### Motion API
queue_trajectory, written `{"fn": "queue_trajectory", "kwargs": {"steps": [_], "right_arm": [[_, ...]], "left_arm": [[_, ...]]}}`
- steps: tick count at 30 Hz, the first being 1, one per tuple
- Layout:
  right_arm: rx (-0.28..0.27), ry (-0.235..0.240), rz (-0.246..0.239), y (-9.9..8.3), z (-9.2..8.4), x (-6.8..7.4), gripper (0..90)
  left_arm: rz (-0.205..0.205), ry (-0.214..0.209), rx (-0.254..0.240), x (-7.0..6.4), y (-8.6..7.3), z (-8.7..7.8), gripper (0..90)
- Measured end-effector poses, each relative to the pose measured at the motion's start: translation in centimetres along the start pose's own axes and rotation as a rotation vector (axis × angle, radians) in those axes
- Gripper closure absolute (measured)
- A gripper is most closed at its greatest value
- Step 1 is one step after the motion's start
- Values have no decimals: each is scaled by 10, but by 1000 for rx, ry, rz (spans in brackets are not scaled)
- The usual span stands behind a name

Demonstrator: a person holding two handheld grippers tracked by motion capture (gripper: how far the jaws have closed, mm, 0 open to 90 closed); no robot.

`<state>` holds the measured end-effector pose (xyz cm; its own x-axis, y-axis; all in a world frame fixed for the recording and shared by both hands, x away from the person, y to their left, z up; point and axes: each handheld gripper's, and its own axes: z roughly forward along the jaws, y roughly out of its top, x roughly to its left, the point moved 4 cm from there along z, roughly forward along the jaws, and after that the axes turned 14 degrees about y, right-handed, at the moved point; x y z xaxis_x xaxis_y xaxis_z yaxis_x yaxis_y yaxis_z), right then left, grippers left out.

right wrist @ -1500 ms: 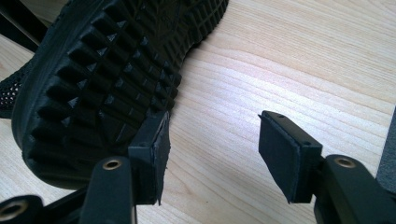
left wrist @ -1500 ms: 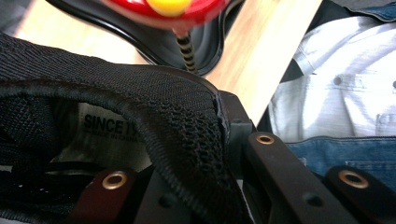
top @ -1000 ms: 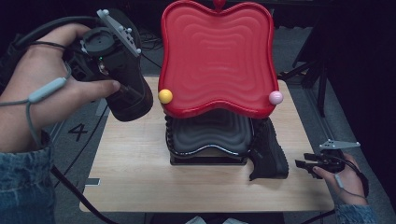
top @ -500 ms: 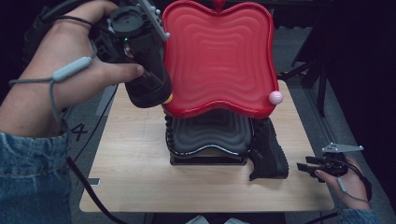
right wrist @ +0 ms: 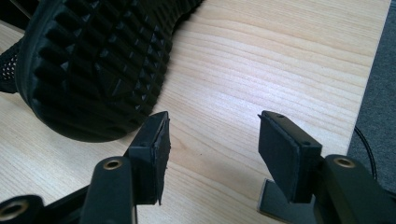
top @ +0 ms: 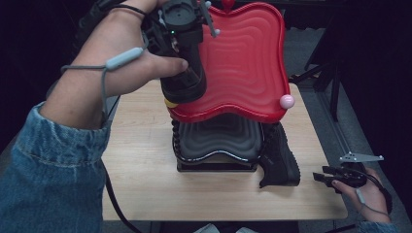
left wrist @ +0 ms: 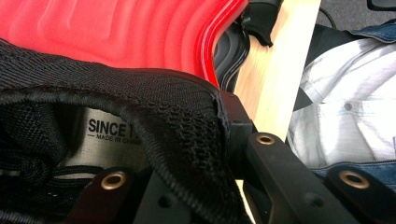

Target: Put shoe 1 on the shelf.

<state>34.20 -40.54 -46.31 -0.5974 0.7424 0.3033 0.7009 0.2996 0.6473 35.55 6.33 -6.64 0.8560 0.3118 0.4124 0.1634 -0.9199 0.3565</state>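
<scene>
My left gripper (top: 183, 53) points down, shut on the collar of a black mesh shoe (top: 187, 85) that hangs in front of the left part of the upright red wavy tray (top: 243, 63). The left gripper view has the shoe's collar and tongue label (left wrist: 154, 107) between my jaws, with the red tray (left wrist: 116, 32) just behind. A second black shoe (top: 279, 155) lies on its side against the black wavy tray (top: 218, 141). Off the table's right front corner, my right gripper (top: 323, 177) is open, nothing in it (right wrist: 212, 140), and faces that shoe's sole (right wrist: 93, 60).
The wooden table (top: 145, 145) bears the stacked trays at its middle. A yellow ball (top: 170, 103) and a pink ball (top: 286, 101) cap the red tray's lower corners. A dark stand (top: 320, 73) rises at the right, beyond the table edge.
My left hand has carried the black shoe to the right and upward, from beside the red tray to in front of it, half covering the yellow ball. The right gripper has stayed put.
</scene>
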Motion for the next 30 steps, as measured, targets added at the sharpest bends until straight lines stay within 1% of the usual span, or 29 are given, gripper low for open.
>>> {"fn": "queue_trajectory", "kwargs": {"steps": [3,4,5,7,8,9,12,13,14,16,17,19,20,21,22,23,24,25,26,27,28,30], "right_arm": [[-2,0,9,0,-1,1,443],[-3,0,3,0,-1,0,443],[0,0,11,-1,-1,0,443],[4,5,11,-1,0,0,443],[5,6,3,-1,1,0,443],[8,7,7,-1,1,0,443],[14,12,-1,-1,2,1,443],[19,10,0,-2,3,2,442],[22,14,2,-2,3,2,440],[37,28,9,-4,4,3,440],[38,28,6,-4,4,4,440],[40,38,14,-4,4,6,440],[36,35,2,-3,5,5,440],[37,35,2,-3,5,5,440],[37,35,2,-3,5,5,440],[43,35,2,-4,5,5,440],[46,34,0,-5,5,5,440],[46,34,0,-5,5,5,440],[47,35,5,-5,5,6,440],[47,33,6,-5,5,5,439],[47,33,6,-5,5,5,439],[49,32,3,-5,6,5,437]], "left_arm": [[14,-1,2,2,8,7,855],[14,-1,2,2,8,7,855],[16,13,15,2,12,11,856],[26,26,32,1,17,16,857],[24,24,30,1,18,18,856],[39,21,31,2,20,20,856],[48,14,24,2,26,26,856],[48,14,24,2,26,26,855],[59,17,36,2,29,29,856],[71,16,33,1,33,31,855],[70,12,26,1,35,33,856],[78,12,27,1,39,35,856],[80,14,32,1,40,36,856],[80,14,32,1,40,36,855],[80,23,36,2,41,38,855],[82,41,50,4,43,42,855],[84,53,52,5,43,44,856],[84,53,52,5,43,44,856],[88,62,59,6,43,46,856],[87,57,60,6,43,51,859],[86,51,50,6,43,52,859],[90,35,45,4,44,54,859]]}}
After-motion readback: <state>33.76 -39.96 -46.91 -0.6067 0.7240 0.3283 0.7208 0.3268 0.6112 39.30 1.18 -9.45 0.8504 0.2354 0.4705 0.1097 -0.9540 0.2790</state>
